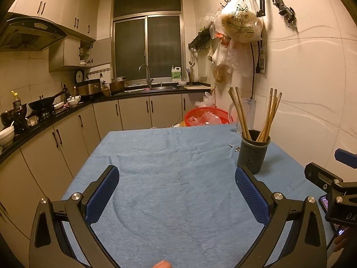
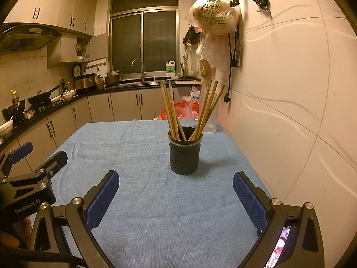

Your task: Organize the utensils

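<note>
- On the blue cloth [image 2: 142,201], ahead of the right gripper [image 2: 176,192], stands the dark holder [image 2: 184,156] (upright) with wooden chopsticks [image 2: 171,109] inside.
- Both the right gripper and the left gripper [image 1: 177,187] are spread wide, holding nothing.
- From the left gripper, the holder sits ahead and rightward.

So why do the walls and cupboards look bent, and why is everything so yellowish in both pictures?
Left wrist view: the fisheye lens bows the wall and the cabinets, with dark corners; warm indoor light tints everything, and the window is dark. Right wrist view: the same curving and tint; the chopstick holder is sharp and casts a soft shadow to its right on the blue cloth.
</note>
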`<state>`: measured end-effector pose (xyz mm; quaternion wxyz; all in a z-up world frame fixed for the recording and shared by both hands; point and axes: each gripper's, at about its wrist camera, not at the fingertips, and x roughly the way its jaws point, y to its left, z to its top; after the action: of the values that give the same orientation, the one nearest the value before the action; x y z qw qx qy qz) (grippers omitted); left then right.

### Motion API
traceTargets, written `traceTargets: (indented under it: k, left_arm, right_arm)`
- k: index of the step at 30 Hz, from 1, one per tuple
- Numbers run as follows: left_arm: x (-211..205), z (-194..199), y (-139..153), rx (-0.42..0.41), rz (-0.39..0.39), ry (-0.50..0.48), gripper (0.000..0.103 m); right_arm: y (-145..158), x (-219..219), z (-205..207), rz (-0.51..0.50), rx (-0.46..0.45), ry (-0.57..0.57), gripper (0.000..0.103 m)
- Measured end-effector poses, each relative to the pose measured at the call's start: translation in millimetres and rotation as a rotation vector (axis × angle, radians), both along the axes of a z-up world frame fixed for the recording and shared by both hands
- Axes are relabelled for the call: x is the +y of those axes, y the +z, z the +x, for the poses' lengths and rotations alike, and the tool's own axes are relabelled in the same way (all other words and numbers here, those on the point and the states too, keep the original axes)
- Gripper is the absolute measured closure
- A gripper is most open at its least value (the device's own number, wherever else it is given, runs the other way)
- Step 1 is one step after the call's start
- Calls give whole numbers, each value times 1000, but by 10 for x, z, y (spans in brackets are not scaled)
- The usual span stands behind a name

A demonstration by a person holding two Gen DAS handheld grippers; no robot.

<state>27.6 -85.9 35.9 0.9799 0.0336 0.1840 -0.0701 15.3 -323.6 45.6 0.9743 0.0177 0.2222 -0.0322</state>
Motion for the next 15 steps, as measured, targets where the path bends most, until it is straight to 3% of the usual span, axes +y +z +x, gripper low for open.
traceTargets:
  k: [15]
  left_arm:
    - [14, -87, 88, -34, -15, 4, 0]
  right_arm:
    - [52, -11, -108, 1, -25, -9, 0]
